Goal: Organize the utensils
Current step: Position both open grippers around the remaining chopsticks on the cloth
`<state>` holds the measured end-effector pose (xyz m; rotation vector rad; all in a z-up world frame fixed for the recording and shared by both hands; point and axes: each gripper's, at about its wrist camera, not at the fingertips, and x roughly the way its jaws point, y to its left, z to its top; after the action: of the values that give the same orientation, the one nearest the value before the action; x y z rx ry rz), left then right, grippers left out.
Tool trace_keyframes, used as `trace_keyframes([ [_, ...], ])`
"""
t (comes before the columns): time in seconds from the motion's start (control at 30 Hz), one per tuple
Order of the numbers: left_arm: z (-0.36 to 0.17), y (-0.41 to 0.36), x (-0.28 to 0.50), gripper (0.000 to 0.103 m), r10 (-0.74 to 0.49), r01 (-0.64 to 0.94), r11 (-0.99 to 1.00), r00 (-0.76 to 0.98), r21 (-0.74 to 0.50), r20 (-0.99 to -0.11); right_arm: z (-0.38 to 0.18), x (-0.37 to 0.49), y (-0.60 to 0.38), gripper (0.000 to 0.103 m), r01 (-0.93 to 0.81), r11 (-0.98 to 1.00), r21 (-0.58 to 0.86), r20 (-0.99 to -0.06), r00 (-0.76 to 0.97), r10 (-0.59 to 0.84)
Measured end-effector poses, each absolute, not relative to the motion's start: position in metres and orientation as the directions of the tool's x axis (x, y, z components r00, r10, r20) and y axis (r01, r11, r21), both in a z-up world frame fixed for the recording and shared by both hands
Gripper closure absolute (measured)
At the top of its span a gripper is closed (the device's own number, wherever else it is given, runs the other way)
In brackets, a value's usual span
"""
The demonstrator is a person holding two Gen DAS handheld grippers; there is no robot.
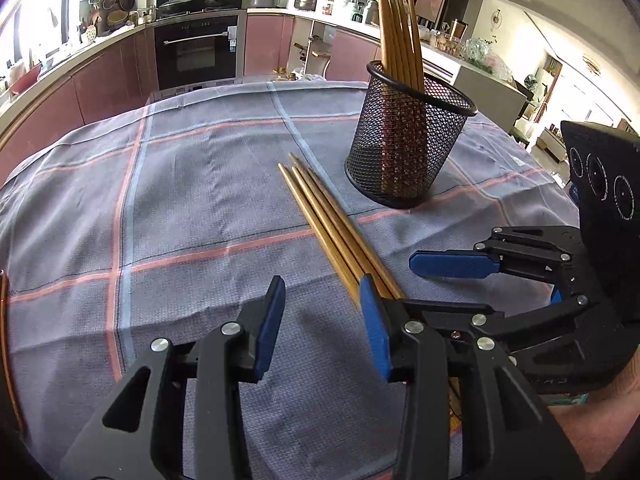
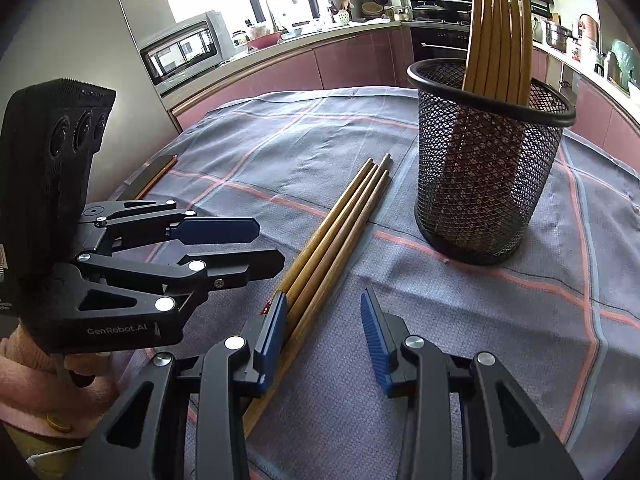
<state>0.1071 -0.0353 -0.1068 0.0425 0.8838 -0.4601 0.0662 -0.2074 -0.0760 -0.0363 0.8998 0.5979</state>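
A bundle of several golden-brown chopsticks [image 1: 320, 216] [image 2: 340, 224] lies on the checked cloth, its tips pointing at a black mesh cup [image 1: 408, 140] [image 2: 488, 168]. More chopsticks [image 1: 400, 32] [image 2: 500, 32] stand upright in that cup. My left gripper [image 1: 322, 328] [image 2: 268, 244] is open with bare cloth between its blue pads; the bundle runs under the outside of its right finger. My right gripper [image 2: 325, 340] [image 1: 412, 284] is open too, and the bundle lies along the inner side of its left finger [image 2: 274, 340] without being pinched. The two grippers flank the bundle's near end.
The grey-blue cloth [image 1: 180, 200] with pink lines covers the table, whose copper-edged rim [image 2: 160, 172] shows at the left. Kitchen counters and an oven [image 1: 196, 52] stand behind. A pink sleeve [image 2: 24, 360] holds the left gripper.
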Motion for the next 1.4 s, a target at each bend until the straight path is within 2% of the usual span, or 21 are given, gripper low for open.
trace_keyframes([
  [0.37,-0.114,-0.04,0.112,0.065,-0.341,0.404,0.907,0.528,-0.123,-0.778,-0.076,0.068,-0.215,0.072,-0.485,0.844,0.229,-0.75,0.465,0.47],
  [0.43,-0.115,-0.039,0.112,0.068,-0.318,0.4,0.911,0.525,-0.1,-0.789,-0.076,0.068,-0.215,0.072,-0.484,0.846,0.223,-0.752,0.467,0.465],
  [0.63,-0.106,-0.037,0.11,0.067,-0.388,0.419,0.893,0.527,-0.166,-0.757,-0.077,0.069,-0.215,0.072,-0.477,0.848,0.23,-0.751,0.467,0.467],
  [0.77,-0.11,-0.046,0.115,0.068,-0.366,0.418,0.898,0.53,-0.14,-0.765,-0.077,0.069,-0.215,0.072,-0.477,0.849,0.227,-0.752,0.468,0.464],
  [0.83,-0.115,-0.046,0.117,0.065,-0.355,0.41,0.902,0.521,-0.136,-0.776,-0.077,0.069,-0.215,0.072,-0.476,0.85,0.225,-0.752,0.469,0.462],
  [0.97,-0.114,-0.043,0.116,0.07,-0.347,0.408,0.904,0.521,-0.13,-0.78,-0.077,0.07,-0.216,0.072,-0.475,0.85,0.228,-0.752,0.469,0.464],
  [1.17,-0.113,-0.041,0.118,0.07,-0.33,0.4,0.909,0.527,-0.114,-0.783,-0.077,0.074,-0.209,0.073,-0.472,0.858,0.201,-0.76,0.478,0.441],
  [1.4,-0.115,-0.049,0.133,0.077,-0.308,0.388,0.916,0.528,-0.097,-0.791,-0.078,0.085,-0.201,0.08,-0.457,0.871,0.177,-0.762,0.496,0.416],
])
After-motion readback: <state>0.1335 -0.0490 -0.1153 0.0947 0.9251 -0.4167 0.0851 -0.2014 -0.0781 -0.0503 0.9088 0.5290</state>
